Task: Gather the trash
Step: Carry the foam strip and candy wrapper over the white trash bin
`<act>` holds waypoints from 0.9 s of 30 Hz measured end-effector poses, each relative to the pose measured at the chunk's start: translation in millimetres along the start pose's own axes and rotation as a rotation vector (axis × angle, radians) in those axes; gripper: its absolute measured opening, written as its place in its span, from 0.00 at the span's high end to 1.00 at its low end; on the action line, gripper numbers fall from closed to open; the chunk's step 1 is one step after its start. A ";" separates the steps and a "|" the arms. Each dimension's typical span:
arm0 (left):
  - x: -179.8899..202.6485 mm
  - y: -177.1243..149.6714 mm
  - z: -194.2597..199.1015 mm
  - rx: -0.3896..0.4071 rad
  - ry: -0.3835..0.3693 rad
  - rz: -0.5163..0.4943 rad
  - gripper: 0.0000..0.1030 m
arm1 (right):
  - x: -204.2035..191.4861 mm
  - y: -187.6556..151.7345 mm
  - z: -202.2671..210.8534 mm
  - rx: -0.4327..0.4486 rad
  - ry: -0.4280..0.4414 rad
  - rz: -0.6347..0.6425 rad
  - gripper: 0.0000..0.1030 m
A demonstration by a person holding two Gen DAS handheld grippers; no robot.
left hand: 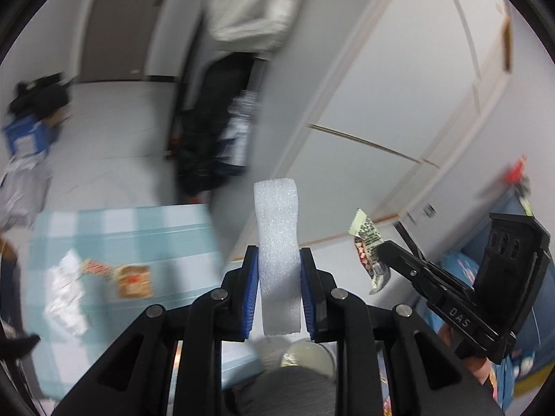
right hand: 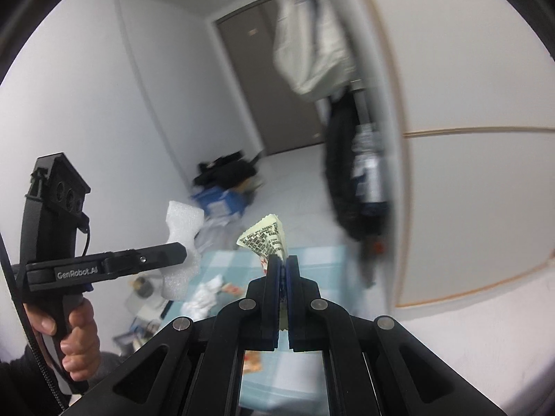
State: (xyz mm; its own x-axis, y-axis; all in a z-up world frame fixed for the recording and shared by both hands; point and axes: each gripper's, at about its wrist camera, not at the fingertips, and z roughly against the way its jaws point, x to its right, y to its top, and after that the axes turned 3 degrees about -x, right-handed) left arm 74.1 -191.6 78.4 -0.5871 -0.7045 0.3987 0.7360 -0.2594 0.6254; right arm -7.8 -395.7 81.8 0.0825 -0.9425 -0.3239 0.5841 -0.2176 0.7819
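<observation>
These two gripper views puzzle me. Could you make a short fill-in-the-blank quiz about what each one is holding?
1. The left gripper is shut on a white strip of ____.
2. The right gripper pinches a printed snack ____.
3. More litter, including crumpled paper, lies on the ____-checked cloth.

Missing words: foam; wrapper; blue

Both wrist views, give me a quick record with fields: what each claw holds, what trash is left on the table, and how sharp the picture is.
left claw: shut on white foam strip, strip stands upright between the pads
right claw: shut on printed snack wrapper
left on table: crumpled white paper, red-and-white wrapper, tan snack packet
table: light blue checked cloth
bin: not in view
sharpness: background motion-blurred, held items sharp
</observation>
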 end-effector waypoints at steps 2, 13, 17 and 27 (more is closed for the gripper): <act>16.4 3.1 -9.0 -0.020 -0.042 -0.024 0.82 | 18.8 -3.3 17.7 0.016 -0.025 -0.042 0.98; 79.5 -18.6 -91.1 -0.186 -0.155 -0.186 0.83 | 109.8 -80.5 67.8 -0.020 -0.237 -0.209 0.98; 91.9 -32.4 -129.1 -0.296 -0.169 -0.208 0.82 | 141.2 -117.2 67.1 -0.060 -0.288 -0.296 0.98; 105.7 -74.0 -213.1 -0.578 -0.066 -0.249 0.82 | 209.9 -193.8 59.5 -0.186 -0.358 -0.441 0.98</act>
State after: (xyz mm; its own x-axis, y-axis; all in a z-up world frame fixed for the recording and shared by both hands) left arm 29.5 -387.7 -68.7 -0.7701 -0.5395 0.3405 0.6270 -0.7383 0.2484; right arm -151.7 -566.4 -106.1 -0.4584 -0.8071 -0.3721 0.6355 -0.5903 0.4976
